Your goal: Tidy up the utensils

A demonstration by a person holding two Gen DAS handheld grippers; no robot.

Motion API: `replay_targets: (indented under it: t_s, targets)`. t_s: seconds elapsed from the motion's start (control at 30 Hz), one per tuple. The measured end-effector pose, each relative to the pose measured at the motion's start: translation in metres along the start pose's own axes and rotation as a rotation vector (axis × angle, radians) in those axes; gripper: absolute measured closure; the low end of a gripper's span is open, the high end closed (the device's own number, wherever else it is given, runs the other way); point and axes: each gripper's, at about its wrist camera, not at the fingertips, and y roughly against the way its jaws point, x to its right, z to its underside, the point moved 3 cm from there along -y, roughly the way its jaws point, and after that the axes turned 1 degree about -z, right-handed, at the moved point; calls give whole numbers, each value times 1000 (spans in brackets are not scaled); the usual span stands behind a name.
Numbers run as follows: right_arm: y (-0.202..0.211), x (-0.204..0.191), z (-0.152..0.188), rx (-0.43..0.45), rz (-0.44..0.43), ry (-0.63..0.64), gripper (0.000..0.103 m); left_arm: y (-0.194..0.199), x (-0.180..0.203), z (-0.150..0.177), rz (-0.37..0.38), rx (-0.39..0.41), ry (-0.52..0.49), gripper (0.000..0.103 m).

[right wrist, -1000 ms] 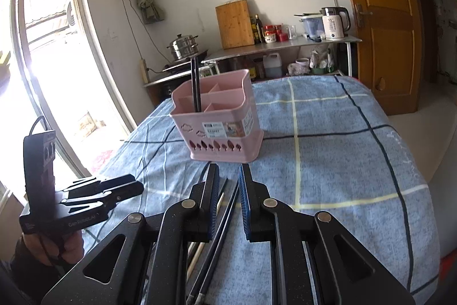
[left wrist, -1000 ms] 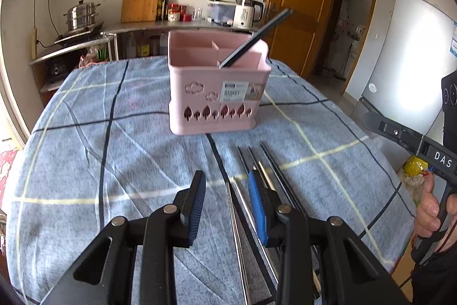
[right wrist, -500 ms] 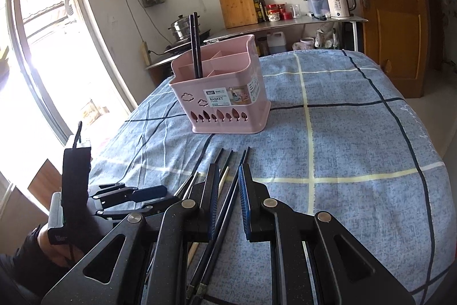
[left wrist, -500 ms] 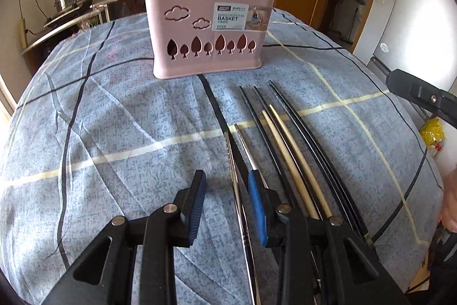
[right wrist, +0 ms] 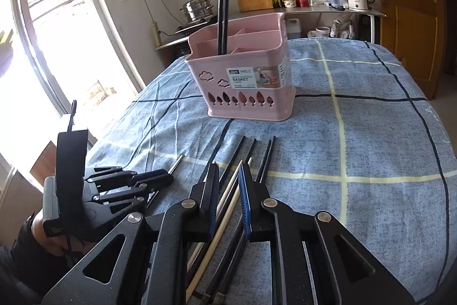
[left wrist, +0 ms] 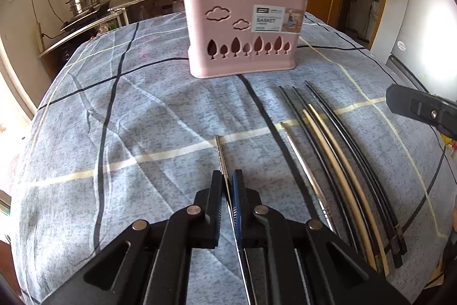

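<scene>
Pink basket (left wrist: 242, 27) labelled "BASKET"; left tool (left wrist: 227, 185) clamps a steel chopstick (left wrist: 221, 159), right tool (right wrist: 228, 176) stands ajar.

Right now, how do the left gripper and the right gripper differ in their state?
The left gripper is shut on one silver metal chopstick; the right gripper stands open, holding nothing. The left gripper works apart from the row; the right gripper hovers over the pale wooden chopsticks. Both point toward the pink basket.

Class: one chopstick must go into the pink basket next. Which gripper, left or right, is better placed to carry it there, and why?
Left. The left gripper is already shut on a metal chopstick. The right gripper is open above the wooden chopsticks, gripping nothing.
</scene>
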Motion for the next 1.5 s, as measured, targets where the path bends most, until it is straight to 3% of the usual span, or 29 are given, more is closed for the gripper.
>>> replay_targets:
  t_s: [0.3,0.57,0.83,0.9,1.1,1.5]
  targets:
    - [-50,-25,3,-138,-22,53,88,1,-43,2,-6,-19,97,95]
    - [-90,-31,6,-248,43,73,89,-7,-46,-7,6,-36,100,91]
    - [-99,-41,6,-266,108,148,95,-13,-36,-14,-32,-31,55,88]
    - [-99,-42,4,-266,96,143,96,-13,-34,-15,-25,-33,53,97]
    - [-76,-44,-8,-193,33,118,96,2,-40,-22,9,4,96,98]
    - [-1,-59,-64,55,-14,122,99,88,-43,-71,53,242,95,98]
